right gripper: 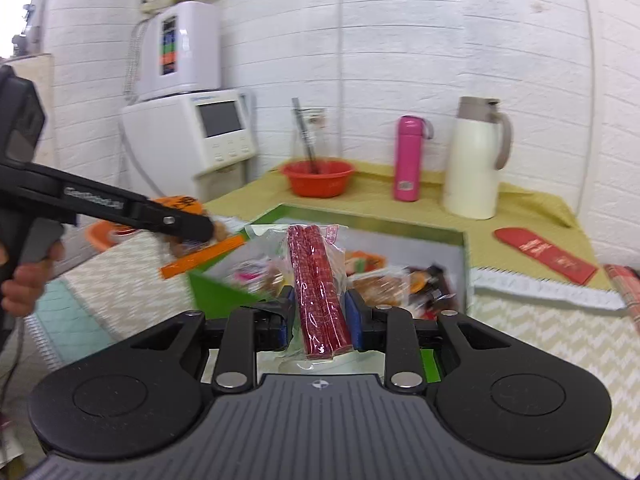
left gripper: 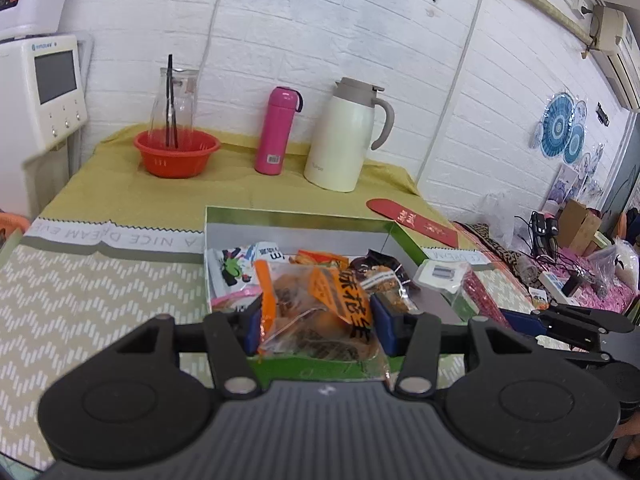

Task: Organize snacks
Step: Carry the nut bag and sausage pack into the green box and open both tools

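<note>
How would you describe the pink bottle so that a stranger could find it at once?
Start at the white brick wall behind the table. Three vessels stand along it on the yellow cloth. The pink bottle is the middle one, between the orange bowl and the cream jug: slim, upright, bright pink.

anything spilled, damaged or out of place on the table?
Nothing spilled or damaged. Both grippers hold snack packs above the green box: left gripper an orange-labelled bag, right gripper a red-stick pack. Another red pack lies outside the box.
</note>
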A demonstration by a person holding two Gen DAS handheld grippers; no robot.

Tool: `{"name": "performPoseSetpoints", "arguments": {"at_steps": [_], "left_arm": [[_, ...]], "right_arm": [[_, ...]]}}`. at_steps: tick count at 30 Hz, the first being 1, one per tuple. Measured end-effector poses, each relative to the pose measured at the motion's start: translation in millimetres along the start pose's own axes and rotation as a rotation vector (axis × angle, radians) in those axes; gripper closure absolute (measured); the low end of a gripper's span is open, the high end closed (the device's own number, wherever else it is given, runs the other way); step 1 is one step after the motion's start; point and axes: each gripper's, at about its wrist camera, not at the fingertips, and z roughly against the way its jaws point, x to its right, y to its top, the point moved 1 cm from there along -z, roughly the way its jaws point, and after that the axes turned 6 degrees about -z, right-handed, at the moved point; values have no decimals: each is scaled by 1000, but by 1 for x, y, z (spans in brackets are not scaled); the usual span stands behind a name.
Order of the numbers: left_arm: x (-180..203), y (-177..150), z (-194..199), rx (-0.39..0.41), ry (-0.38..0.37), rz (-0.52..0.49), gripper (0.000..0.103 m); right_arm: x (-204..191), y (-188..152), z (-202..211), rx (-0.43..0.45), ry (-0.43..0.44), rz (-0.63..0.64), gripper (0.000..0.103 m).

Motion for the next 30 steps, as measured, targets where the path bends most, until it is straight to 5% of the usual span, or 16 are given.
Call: {"name": "performPoseSetpoints", "arguments": {"at_steps": [5, 16, 18, 19, 20, 21, 25, 30], "left_arm": [[-10, 19, -42, -25, 8, 43, 53], [-21, 29, -99, -87, 53, 40, 52], [-22, 28, -106, -93, 58, 40, 53], [-23, 27, -107, -87, 62, 46, 43], [-24, 26, -107, -71, 57, 58, 25], [-26, 25, -104, -47, 53, 76, 20], [-23, 29, -95, -4, 90, 70, 9], [-16, 28, -85, 6, 131, 40, 9]], "right_arm": [[38, 15, -41, 2, -101, -39, 55], [71, 27, -109, -36, -137, -51, 53], [71, 25, -118, -47, -125, -55, 38], [71, 24, -123, -63, -109, -53, 30], [70, 22, -127, -77, -97, -42, 4], [67, 20, -127, -77, -96, -25, 0], [59, 15, -116, -36, -68, 18, 0], [53, 15, -105, -31, -68, 5, 0]]}}
